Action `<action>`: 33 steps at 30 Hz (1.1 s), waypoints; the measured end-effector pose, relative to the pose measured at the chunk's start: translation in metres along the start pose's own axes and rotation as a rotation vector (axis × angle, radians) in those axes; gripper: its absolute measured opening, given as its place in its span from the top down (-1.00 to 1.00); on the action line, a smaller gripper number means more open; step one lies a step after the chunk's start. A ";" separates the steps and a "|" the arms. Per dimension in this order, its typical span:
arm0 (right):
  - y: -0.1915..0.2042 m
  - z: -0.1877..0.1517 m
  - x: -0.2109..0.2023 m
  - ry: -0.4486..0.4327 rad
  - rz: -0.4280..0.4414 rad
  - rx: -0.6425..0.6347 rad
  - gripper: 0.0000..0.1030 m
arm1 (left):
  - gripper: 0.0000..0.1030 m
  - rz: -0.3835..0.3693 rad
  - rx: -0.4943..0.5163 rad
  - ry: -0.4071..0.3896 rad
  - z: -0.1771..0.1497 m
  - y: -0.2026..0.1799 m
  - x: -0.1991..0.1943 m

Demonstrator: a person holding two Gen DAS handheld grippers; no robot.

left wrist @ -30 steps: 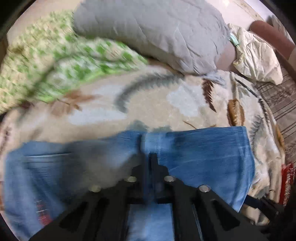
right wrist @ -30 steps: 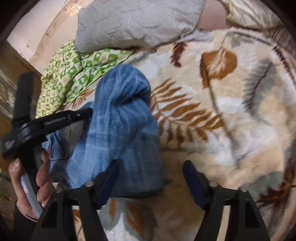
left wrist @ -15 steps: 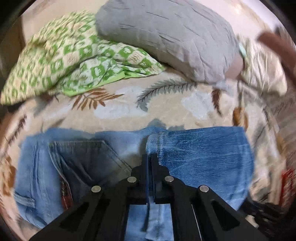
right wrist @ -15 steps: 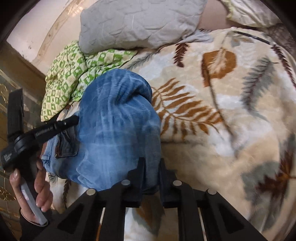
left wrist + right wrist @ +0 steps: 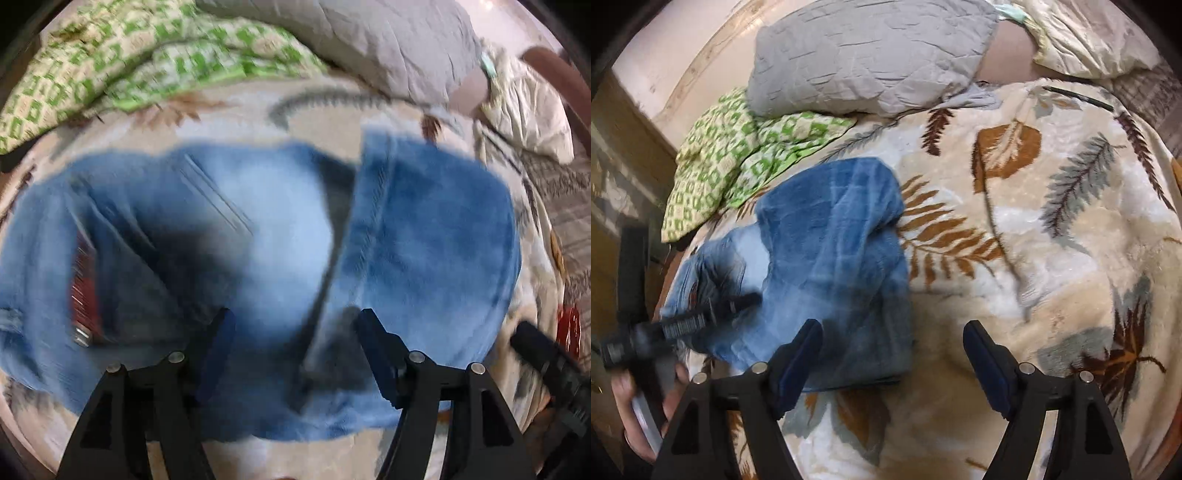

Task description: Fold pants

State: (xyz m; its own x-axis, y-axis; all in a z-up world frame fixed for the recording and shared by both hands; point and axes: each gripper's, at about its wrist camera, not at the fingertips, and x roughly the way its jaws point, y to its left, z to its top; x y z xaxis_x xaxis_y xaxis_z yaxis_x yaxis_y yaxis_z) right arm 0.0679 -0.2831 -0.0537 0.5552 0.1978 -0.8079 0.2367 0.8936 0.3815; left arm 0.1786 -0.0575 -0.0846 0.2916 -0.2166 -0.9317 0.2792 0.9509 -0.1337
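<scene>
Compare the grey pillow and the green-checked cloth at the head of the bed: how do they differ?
The grey pillow is plain, puffy and quilted; the green-checked cloth is patterned, thin and crumpled flat. The pillow's edge overlaps the cloth. Both lie beyond the jeans.

We see the folded pants (image 5: pixel 834 266) lying on the blanket (image 5: pixel 1052 236). Behind the pants sits the patterned cloth (image 5: pixel 738 162), and the pillow (image 5: pixel 864 55) lies behind them too, partly on that cloth.
</scene>
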 end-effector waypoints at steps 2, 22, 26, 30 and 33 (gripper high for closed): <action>0.000 0.002 -0.001 -0.004 -0.003 -0.013 -0.58 | 0.09 0.043 0.007 -0.036 -0.005 -0.006 0.003; 0.003 0.032 0.059 0.106 0.139 0.040 0.10 | 0.84 0.160 0.007 -0.111 -0.048 0.000 -0.027; 0.024 0.025 0.050 0.071 0.039 -0.043 0.59 | 0.72 0.161 0.021 -0.201 -0.045 -0.001 -0.054; 0.032 0.022 0.042 0.062 -0.011 -0.066 0.58 | 0.17 0.188 0.030 -0.293 -0.035 -0.007 -0.082; 0.036 0.022 0.033 0.048 -0.029 -0.073 0.57 | 0.00 0.268 0.112 -0.378 -0.019 -0.031 -0.101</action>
State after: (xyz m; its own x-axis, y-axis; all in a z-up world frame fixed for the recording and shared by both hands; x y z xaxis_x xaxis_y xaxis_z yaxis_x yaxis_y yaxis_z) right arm 0.1117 -0.2536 -0.0566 0.5092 0.1887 -0.8397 0.1924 0.9260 0.3247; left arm 0.1237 -0.0608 0.0068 0.6734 -0.0517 -0.7374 0.2392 0.9591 0.1512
